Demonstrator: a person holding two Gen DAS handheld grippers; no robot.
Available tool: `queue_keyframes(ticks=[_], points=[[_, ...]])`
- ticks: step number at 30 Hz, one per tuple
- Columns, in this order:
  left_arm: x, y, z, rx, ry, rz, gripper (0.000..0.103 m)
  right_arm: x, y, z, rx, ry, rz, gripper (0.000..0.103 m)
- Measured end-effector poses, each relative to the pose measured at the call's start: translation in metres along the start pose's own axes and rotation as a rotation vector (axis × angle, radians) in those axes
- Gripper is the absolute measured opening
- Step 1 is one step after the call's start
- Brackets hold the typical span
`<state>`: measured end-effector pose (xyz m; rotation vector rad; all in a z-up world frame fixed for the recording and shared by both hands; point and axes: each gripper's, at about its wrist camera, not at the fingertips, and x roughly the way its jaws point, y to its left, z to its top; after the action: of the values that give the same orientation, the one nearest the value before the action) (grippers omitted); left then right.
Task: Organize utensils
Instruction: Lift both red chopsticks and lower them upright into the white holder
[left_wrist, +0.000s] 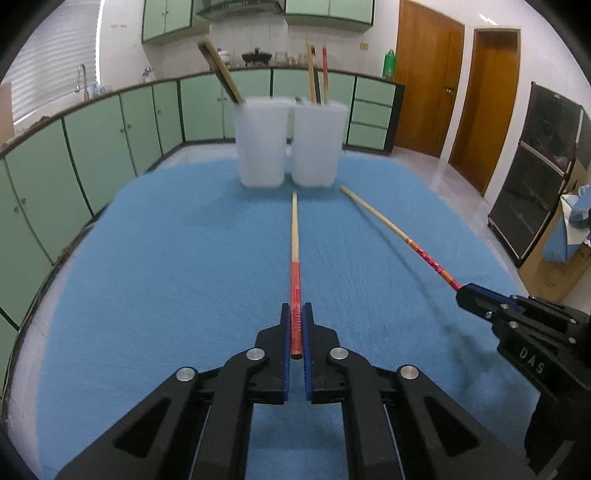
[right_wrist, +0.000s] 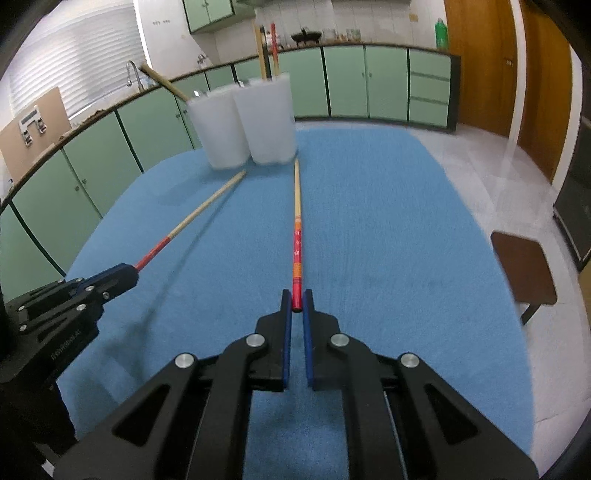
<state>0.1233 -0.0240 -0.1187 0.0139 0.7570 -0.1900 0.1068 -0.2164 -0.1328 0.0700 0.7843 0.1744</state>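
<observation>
My left gripper (left_wrist: 296, 314) is shut on the red end of a chopstick (left_wrist: 294, 236) that points at two white cups. It also shows in the right wrist view (right_wrist: 118, 275), with its chopstick (right_wrist: 199, 212). My right gripper (right_wrist: 297, 300) is shut on the red end of a patterned chopstick (right_wrist: 296, 221); it appears in the left wrist view (left_wrist: 467, 293), with that chopstick (left_wrist: 384, 221). The left cup (left_wrist: 261, 142) holds dark and wooden sticks (left_wrist: 221, 72). The right cup (left_wrist: 318, 142) holds wooden and red chopsticks (left_wrist: 318, 74). Both cups (right_wrist: 243, 125) stand at the far table edge.
The table is covered by a blue cloth (left_wrist: 184, 266). Green cabinets (left_wrist: 110, 133) run along the left and back. A black cabinet (left_wrist: 535, 173) stands at the right, and a brown stool (right_wrist: 522, 269) beside the table.
</observation>
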Motion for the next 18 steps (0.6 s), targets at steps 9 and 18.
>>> queue_keyframes(ticks=[9, 18], points=[[-0.052, 0.014, 0.038, -0.009, -0.148, 0.003, 0.006, -0.048, 0.006, 0.038, -0.053, -0.13, 0.016, 0.005], [-0.083, 0.014, 0.082, 0.021, -0.268, -0.031, 0.006, -0.079, 0.015, 0.089, -0.109, -0.221, 0.061, 0.005]])
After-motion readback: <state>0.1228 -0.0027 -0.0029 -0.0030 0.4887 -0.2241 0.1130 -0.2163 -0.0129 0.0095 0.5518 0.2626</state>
